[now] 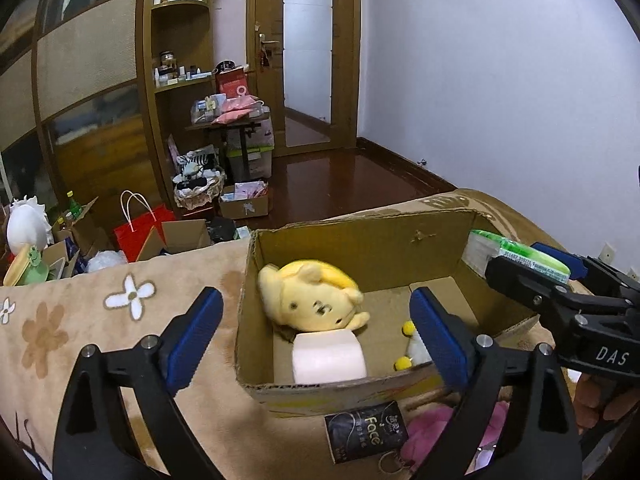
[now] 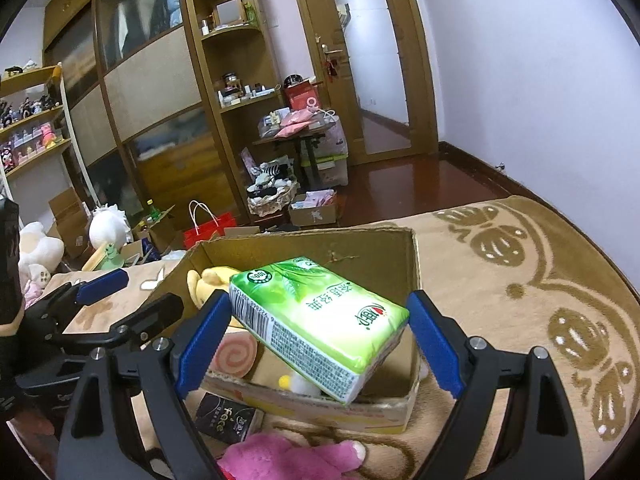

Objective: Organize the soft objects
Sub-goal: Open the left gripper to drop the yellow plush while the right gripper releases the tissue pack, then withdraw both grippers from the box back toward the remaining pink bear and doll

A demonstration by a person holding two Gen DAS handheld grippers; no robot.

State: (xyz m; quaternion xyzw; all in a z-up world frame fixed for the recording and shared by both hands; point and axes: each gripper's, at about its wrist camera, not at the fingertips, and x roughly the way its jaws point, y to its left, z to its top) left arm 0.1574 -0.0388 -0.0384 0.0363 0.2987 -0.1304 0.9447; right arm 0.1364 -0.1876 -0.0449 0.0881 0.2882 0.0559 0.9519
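Observation:
An open cardboard box (image 1: 360,240) (image 2: 414,264) stands on a blanket-covered bed. Inside lie a yellow plush (image 1: 312,300) (image 2: 208,280), a pink roll-shaped soft toy (image 1: 328,356) (image 2: 236,354) and a small white plush with yellow pompoms (image 1: 414,348) (image 2: 296,382). My right gripper (image 2: 320,328) (image 1: 532,268) is shut on a green tissue pack (image 2: 316,320) (image 1: 516,256) and holds it above the box's right side. My left gripper (image 1: 316,336) (image 2: 120,292) is open and empty at the box's front left. A black tissue pack (image 1: 366,432) (image 2: 228,420) and a pink plush (image 1: 432,436) (image 2: 288,456) lie in front of the box.
The beige patterned blanket (image 1: 80,320) (image 2: 520,280) covers the bed. Beyond its far edge the floor holds a red bag (image 1: 144,228), boxes, a basket and a white plush (image 1: 26,224). A wardrobe, shelves and a door stand behind.

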